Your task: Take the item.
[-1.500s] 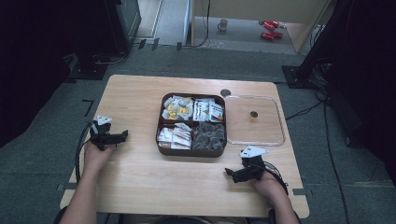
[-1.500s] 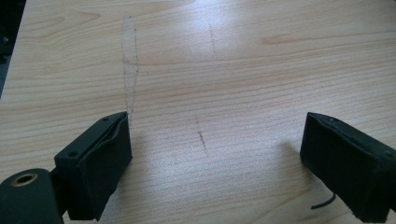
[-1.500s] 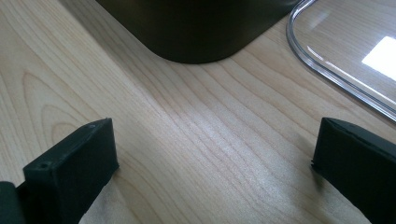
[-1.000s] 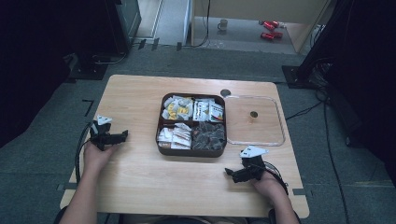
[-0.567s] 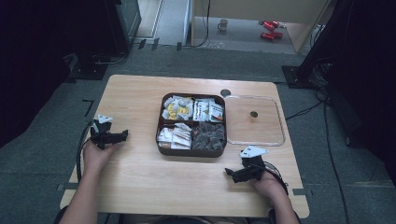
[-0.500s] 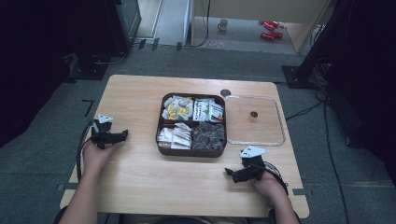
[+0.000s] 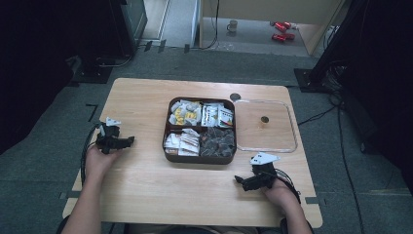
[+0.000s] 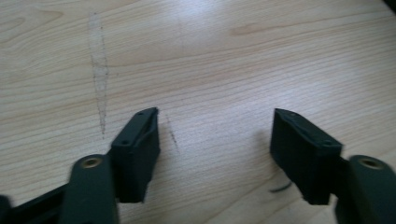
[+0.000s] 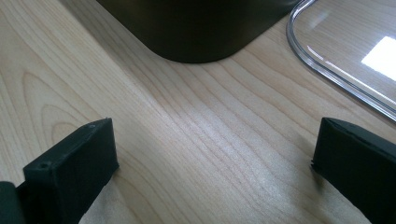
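Observation:
A dark brown tray [image 7: 166, 146] with four compartments sits mid-table, holding small packets: yellow-and-white ones back left, white ones back right and front left, dark ones front right. To its right lies a clear lid [image 7: 288, 127] flat on the wood. My left gripper [image 7: 127, 142] rests near the table's left edge, pointing toward the tray; its jaws [image 8: 215, 140] have just been closing and stand apart over bare wood with nothing between them. My right gripper [image 7: 239, 180] lies at the front right, open wide [image 9: 215, 158], facing the tray's corner [image 9: 201, 32] and the lid's rim [image 9: 327, 70].
The wooden table [image 7: 146, 97] stands on grey carpet. A small dark round spot [image 7: 235, 96] marks the tabletop behind the tray. Bare wood lies between the two hands in front of the tray. Dark stands and cables surround the table.
My left gripper has nudged slightly away from the person. The right hand, tray and lid have stayed where they were.

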`<state>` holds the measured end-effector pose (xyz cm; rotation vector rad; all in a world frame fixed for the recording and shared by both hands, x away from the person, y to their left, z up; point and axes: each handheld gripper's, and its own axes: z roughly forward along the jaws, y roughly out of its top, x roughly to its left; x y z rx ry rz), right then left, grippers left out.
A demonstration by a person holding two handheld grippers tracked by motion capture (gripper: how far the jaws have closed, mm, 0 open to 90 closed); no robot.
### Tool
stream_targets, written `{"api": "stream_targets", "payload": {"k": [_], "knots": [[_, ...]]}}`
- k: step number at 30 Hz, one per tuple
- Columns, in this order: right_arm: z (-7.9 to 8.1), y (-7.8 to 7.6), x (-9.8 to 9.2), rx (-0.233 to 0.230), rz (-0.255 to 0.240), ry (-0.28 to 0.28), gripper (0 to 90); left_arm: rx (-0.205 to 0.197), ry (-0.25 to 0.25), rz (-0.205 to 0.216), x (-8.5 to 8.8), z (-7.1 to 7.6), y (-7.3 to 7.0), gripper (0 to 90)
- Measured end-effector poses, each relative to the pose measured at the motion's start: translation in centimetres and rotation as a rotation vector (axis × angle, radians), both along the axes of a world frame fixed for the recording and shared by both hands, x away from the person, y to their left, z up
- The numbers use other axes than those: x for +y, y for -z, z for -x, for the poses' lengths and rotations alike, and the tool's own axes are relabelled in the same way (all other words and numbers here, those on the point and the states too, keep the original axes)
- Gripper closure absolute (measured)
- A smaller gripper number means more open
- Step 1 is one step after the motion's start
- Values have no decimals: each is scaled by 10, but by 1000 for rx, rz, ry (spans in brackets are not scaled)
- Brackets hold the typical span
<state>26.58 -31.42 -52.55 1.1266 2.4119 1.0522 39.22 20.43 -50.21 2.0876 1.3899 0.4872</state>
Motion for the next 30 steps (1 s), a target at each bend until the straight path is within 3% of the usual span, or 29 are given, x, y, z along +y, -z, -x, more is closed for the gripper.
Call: {"api": "stream_targets", "payload": {"k": [2, 11, 12, 16, 30], "knots": [[0, 0, 0, 0, 2, 0, 0, 17, 4, 25, 1, -1, -1, 361], [0, 0, 0, 0, 3, 0, 0, 24, 39, 41, -3, -1, -9, 401], [0, 0, 0, -1, 6, 0, 0, 30, 67, 56, -6, -2, -12, 411], [1, 0, 1, -3, 9, 1, 0, 28, 103, 45, -11, -1, -15, 420], [1, 0, 2, -8, 22, -2, 0, 6, 178, 87, -30, 2, -35, 458]]}}
